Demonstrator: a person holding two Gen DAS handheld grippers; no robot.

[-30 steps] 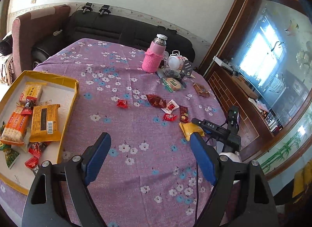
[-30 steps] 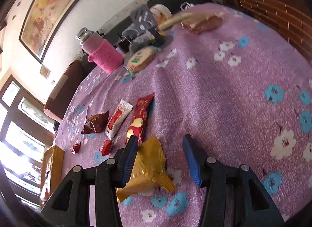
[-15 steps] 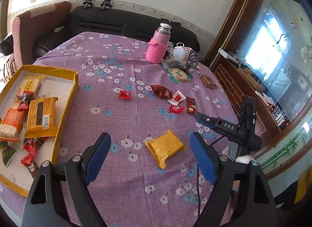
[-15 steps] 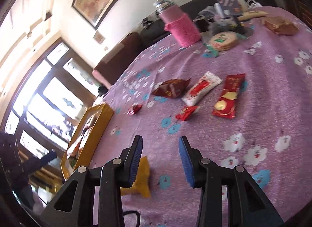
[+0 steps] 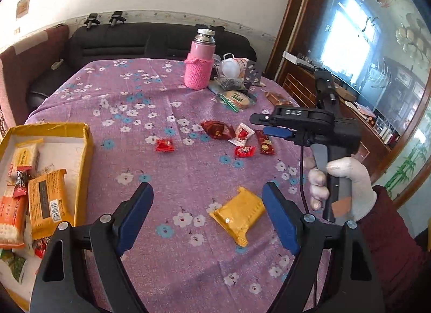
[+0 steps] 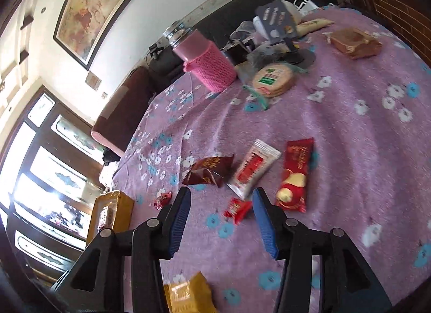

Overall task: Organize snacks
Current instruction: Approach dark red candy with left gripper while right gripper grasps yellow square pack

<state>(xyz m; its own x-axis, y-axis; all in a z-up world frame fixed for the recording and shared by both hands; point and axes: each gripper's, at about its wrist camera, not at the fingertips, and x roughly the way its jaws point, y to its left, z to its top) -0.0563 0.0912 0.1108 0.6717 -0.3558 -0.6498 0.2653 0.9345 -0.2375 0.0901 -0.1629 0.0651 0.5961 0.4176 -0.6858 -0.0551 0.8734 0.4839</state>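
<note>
A yellow snack packet [image 5: 238, 212] lies flat on the purple flowered cloth, between the fingers of my open left gripper [image 5: 206, 194] and close to the right finger, untouched. My right gripper [image 6: 222, 194] hangs above the cloth with its jaws opening and nothing pressed between them; a gloved hand [image 5: 339, 186] holds it. Just past its tips lie a small red candy [image 6: 238, 209], a white-red sachet [image 6: 253, 170], a red bar [image 6: 295, 175] and a dark red packet [image 6: 207, 170]. The yellow packet [image 6: 188, 296] shows under the right gripper. A yellow box [image 5: 86, 146] at the left holds several packets.
A pink sleeved bottle [image 5: 200, 64], a round cracker pack [image 5: 237, 97] and a brown packet [image 5: 278, 99] stand at the table's far side. Another red candy [image 5: 164, 145] lies mid-table. A black sofa runs behind the table, and a wooden cabinet stands at the right.
The right gripper let go of the yellow packet, which now lies in front of the left gripper, then rose and swung toward the red snacks. The left gripper sank slightly.
</note>
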